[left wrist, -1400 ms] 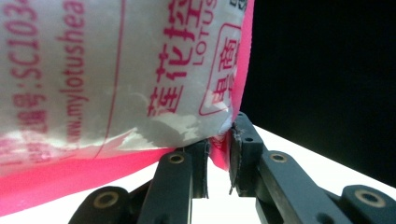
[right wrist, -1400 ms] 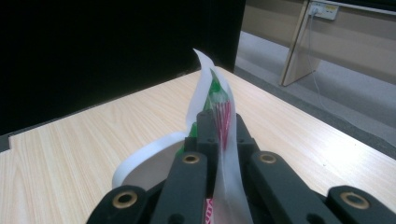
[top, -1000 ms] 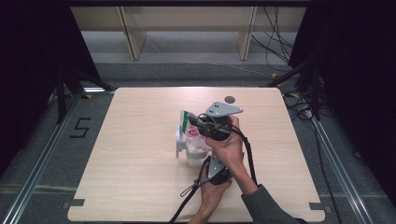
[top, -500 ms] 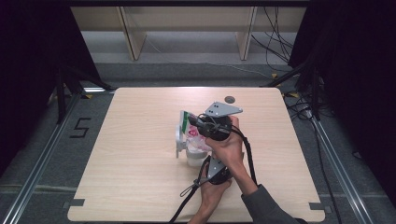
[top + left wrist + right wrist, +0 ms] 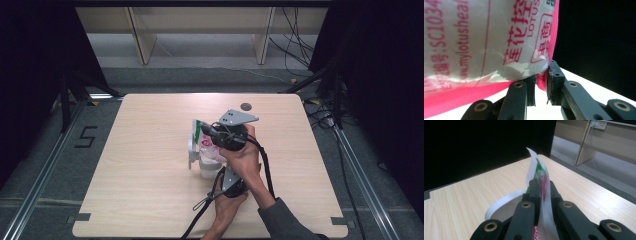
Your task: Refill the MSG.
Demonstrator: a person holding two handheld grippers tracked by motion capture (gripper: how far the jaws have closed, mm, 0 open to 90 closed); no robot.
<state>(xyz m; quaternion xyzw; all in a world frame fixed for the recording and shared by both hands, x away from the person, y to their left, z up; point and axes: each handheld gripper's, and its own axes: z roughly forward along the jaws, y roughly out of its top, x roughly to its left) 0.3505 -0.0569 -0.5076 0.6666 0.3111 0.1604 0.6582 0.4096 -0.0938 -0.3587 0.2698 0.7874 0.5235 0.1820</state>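
Holding a white-and-pink packet [image 5: 206, 145] mid-table over a white cup [image 5: 202, 167], high view: right gripper [image 5: 212, 134] on top, left gripper [image 5: 220, 172] below, likely to tear or pour.
Left gripper view: jaws nipped on the packet's [image 5: 486, 42] pink bottom corner, anchoring it.
Right gripper view: jaws clamped on the packet's top edge [image 5: 541, 180], cup rim [image 5: 501, 203] beneath on the table [image 5: 469, 195].
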